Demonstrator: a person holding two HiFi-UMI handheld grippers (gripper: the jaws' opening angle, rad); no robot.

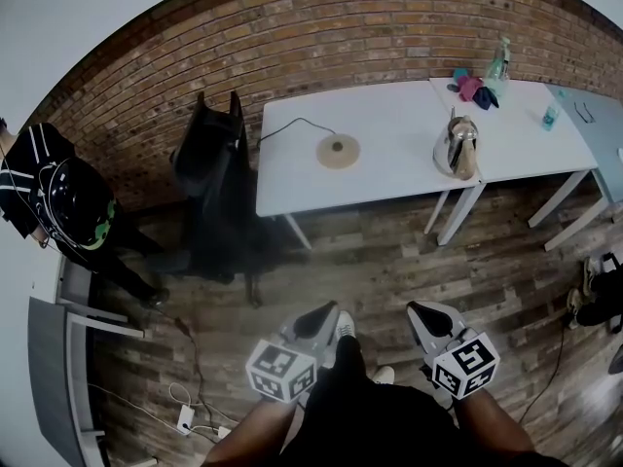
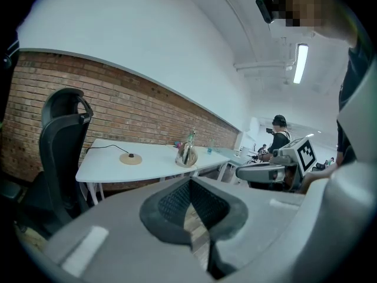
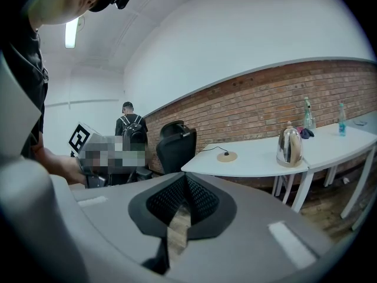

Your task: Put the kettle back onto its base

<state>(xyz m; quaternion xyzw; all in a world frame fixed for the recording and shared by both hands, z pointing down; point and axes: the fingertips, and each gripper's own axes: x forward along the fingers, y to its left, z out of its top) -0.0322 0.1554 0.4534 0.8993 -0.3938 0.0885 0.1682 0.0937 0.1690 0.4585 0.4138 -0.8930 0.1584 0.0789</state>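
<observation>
Kettle (image 1: 458, 147) stands upright on white table (image 1: 389, 115), toward table's right end. Round base (image 1: 338, 151) sits at table's middle, well apart from kettle, w/ cord running to table's left edge. Left gripper (image 1: 321, 311) & right gripper (image 1: 421, 309) hang well short of table, over wood floor, both clenched on nothing. Black chair (image 1: 219, 163) is just beside table's left end.

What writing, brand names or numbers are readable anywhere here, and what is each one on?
No readable words, brands or numbers in any view.
Marker cubes on the left gripper and right gripper: black-and-white square patterns, not writing.
Kettle: no brand visible.
Tall bottle and small bottle: any labels are too small to read.
</observation>
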